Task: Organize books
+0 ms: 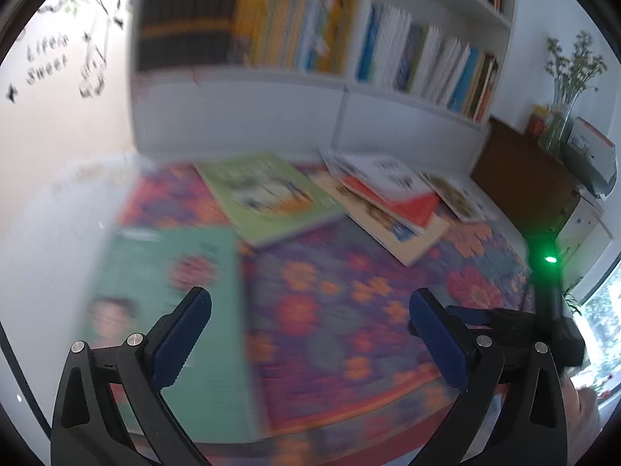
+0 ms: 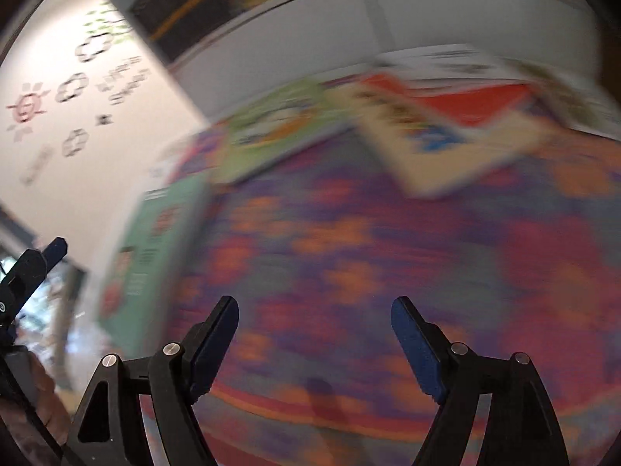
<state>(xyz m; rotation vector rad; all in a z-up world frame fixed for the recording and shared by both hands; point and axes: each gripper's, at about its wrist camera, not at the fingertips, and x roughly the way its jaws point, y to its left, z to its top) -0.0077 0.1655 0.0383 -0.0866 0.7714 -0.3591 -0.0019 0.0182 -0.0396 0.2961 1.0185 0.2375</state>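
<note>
Left gripper (image 1: 310, 310): jaws spread wide, nothing between them, hanging over the rug (image 1: 349, 310). Right gripper (image 2: 314, 318): also apart, empty, over the same rug; its view is badly motion-blurred. Left to right in the left wrist view: wall (image 1: 58, 116) with decals at far left; teal book (image 1: 170, 291) flat at near left, partly on the rug's left edge, just beyond the left finger (image 1: 182, 334); green book (image 1: 268, 194) flat further back, centre-left, its near edge on the rug; then a loose overlapping pile at centre-right, cream book (image 1: 392, 229) lowest, red book (image 1: 403, 202) on it, white book (image 1: 388, 171) on top and furthest back; one more thin book (image 1: 454, 194) just right of the pile. Behind all of it, a white shelf (image 1: 341, 93) with upright books (image 1: 295, 27) in the far compartments. Far right: brown cabinet (image 1: 516, 178) with a vase (image 1: 562, 124) of stems on top. The right gripper's body with a green light (image 1: 549, 259) shows at the right edge of the left view; the left gripper's finger tip shows at the left edge of the right view. Titles are unreadable through the blur.
</note>
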